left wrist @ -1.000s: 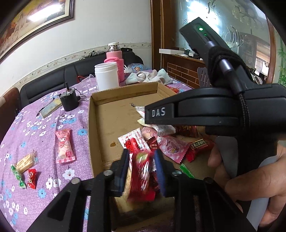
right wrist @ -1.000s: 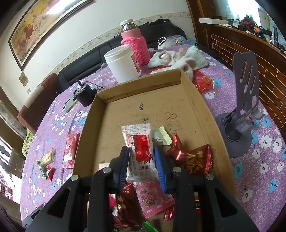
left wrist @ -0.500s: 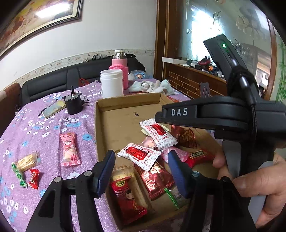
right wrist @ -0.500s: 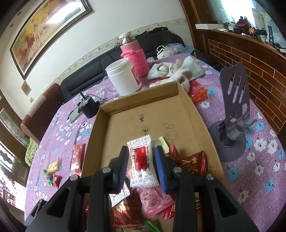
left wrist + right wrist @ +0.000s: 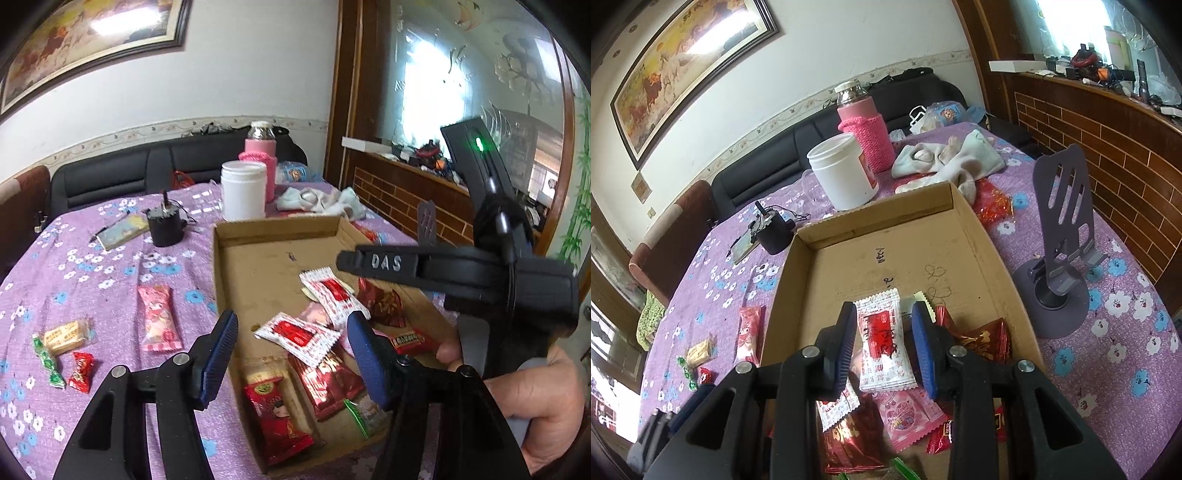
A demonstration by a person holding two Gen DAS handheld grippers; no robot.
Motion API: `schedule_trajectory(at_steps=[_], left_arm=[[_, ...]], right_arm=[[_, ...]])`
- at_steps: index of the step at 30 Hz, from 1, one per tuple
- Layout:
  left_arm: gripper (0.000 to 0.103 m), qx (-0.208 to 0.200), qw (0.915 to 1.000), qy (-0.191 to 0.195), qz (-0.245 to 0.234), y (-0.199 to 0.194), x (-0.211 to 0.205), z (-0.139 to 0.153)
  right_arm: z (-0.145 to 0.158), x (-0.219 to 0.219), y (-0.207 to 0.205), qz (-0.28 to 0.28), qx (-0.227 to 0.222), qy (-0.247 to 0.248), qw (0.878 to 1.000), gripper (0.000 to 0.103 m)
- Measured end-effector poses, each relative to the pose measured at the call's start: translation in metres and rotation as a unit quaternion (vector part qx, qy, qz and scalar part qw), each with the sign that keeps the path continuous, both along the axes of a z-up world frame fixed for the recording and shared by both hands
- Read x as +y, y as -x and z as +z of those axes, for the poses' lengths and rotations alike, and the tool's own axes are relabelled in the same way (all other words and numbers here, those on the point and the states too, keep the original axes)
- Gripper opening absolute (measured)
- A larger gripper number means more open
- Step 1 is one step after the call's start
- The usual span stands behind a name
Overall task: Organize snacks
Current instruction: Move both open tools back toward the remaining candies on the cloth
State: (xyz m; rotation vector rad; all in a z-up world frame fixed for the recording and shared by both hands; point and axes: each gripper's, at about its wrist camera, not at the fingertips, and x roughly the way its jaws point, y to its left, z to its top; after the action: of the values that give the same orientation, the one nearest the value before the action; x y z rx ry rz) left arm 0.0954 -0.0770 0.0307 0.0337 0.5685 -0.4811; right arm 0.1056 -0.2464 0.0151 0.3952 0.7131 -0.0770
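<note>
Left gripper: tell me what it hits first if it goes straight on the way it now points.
The left gripper is open and empty above the cardboard box. Straight on, it would probably first meet the white-and-red snack packet lying between its fingers, though depth is unclear.

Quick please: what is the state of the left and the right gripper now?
Left gripper: open, holding nothing, above the cardboard box.
Right gripper: the white-and-red snack packet sits between its fingers; grip cannot be told.
</note>
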Motion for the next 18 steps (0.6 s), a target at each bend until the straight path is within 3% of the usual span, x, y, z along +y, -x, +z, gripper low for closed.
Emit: schedule_trajectory(at_steps=[6, 11, 18], left_arm=[[0.069, -0.019, 0.9983, 0.028, 0.047, -0.005, 0.025, 0.013], [0.069, 0.029, 0.9942, 0.059, 0.085, -0.022, 0.051, 0.015], [0.069, 0.094, 0.9802, 0.081, 0.154, -0.034, 0.109, 0.017]], right_arm=[[0.007, 0.013, 0.004, -0.001, -0.016, 0.035, 0.999, 0.030], [0.011, 0.022, 0.005, 0.003, -0.027, 0.060, 0.998, 0.030], [0.019, 0.039, 0.012, 0.032, -0.045, 0.061, 0.997, 0.031]])
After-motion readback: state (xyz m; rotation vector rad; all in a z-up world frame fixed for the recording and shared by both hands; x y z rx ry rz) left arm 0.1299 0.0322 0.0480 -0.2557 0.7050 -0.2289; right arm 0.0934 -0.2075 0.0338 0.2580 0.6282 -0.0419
